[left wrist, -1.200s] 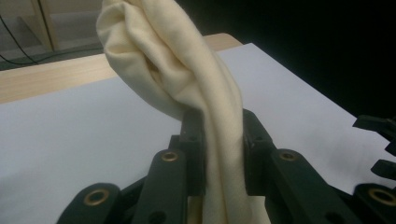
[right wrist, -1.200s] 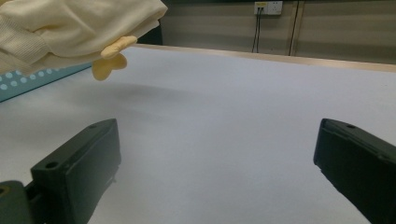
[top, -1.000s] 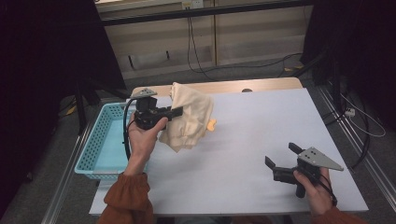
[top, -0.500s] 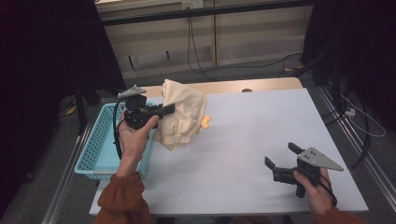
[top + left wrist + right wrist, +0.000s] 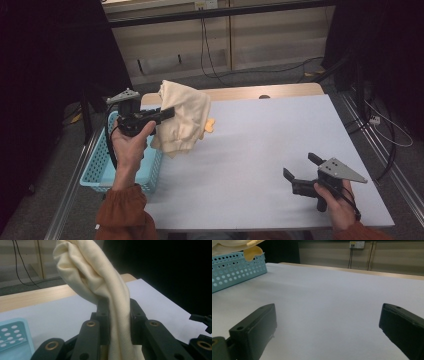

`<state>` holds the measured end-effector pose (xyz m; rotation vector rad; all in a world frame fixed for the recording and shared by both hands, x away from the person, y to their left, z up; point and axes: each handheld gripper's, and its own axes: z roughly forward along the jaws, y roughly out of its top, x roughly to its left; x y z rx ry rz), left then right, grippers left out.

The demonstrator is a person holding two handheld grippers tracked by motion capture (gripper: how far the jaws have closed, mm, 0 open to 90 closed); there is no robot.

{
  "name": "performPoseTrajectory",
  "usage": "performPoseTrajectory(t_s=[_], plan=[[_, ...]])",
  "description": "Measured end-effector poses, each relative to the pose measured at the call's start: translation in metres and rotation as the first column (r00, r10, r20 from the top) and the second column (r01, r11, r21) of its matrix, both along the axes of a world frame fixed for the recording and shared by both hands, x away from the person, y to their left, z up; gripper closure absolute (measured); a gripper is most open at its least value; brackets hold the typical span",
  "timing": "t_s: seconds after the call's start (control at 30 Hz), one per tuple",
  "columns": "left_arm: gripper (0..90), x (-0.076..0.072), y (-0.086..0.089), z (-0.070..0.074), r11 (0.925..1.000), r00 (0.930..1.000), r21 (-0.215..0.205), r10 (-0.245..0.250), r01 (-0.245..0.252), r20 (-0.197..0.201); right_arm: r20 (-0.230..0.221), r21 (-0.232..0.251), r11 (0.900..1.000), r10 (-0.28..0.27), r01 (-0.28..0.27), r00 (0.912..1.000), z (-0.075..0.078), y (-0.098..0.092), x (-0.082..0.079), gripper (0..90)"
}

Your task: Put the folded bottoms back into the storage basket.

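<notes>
Cloth (image 5: 181, 116) bunched, long axis vertical, hanging from left gripper (image 5: 167, 112)

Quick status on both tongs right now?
Left tongs: shut on the cream cloth, which hangs lifted beside the blue basket.
Right tongs: open, holding nothing, low over the white table.

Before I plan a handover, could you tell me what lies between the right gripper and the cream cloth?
In the high view, bare table separates the right gripper from the cream cloth.
</notes>
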<state>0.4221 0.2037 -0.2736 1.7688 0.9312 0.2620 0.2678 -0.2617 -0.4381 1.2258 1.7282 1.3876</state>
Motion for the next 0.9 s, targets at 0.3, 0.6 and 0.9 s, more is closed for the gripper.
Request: performPoseTrajectory(t_s=[0.3, 0.6, 0.9], plan=[[75.3, -0.001, 0.015, 0.004, 0.999, 0.9989, -0.001, 0.045, -0.045, 0.015, 0.002, -0.001, 1.0, 0.002, -0.002, 1.0, 0.0, 0.0, 0.0, 1.3], [75.4, -0.003, 0.038, 0.012, 0.9986, 0.9981, 0.006, 0.052, -0.053, 0.032, -0.004, 0.003, 1.0, -0.001, 0.001, 1.0, 0.0, 0.0, 0.0, 1.5], [75.4, -0.004, 0.056, 0.016, 0.9953, 0.9948, -0.027, 0.094, -0.093, 0.039, -0.003, 0.006, 1.0, -0.002, 0.002, 1.0, 0.0, 0.0, 0.0, 1.4]])
